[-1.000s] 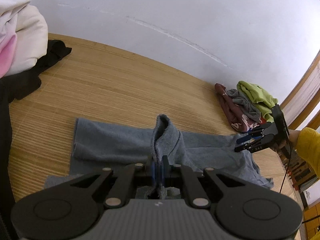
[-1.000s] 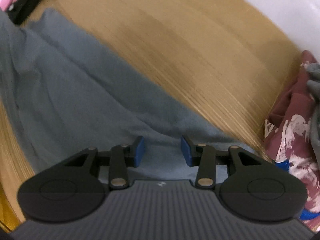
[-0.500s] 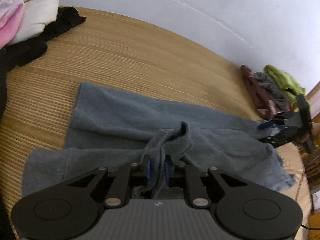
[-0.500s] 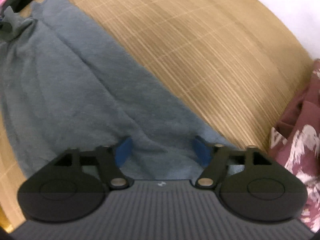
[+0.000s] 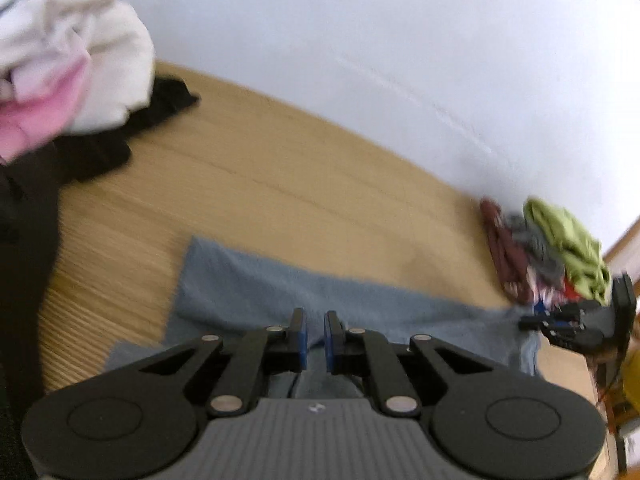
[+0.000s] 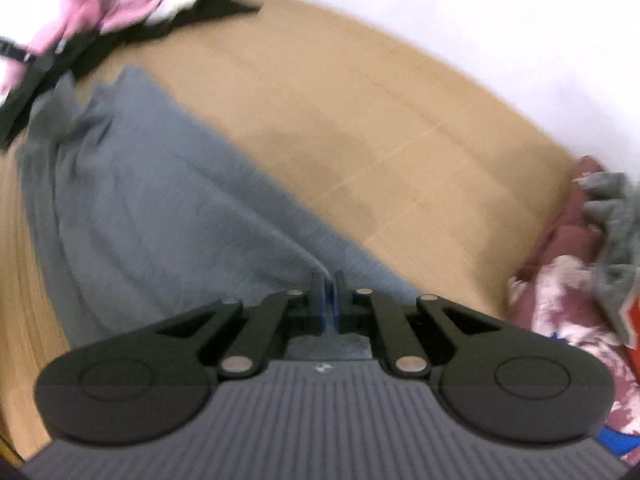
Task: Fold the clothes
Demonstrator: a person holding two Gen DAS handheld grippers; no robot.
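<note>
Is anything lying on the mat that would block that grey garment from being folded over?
Nothing visible does. The grey garment lies on bare mat; the dark and pink clothes sit at one end, the maroon and green pile at the other, both off it.

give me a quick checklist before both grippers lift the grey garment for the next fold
1. right gripper shut on the grey garment: ok; its jaws have just closed on a fabric ridge.
2. left gripper gripping the garment: cannot tell; jaws nearly shut, grey cloth between the pads, frame blurred.
3. Bamboo mat beyond the garment free for the fold: ok.
4. Black clothing apart from the garment: ok in the left wrist view; in the right wrist view it lies close to the far corner.
5. Maroon and green pile apart from the right gripper: cannot tell; it sits very near.
</note>
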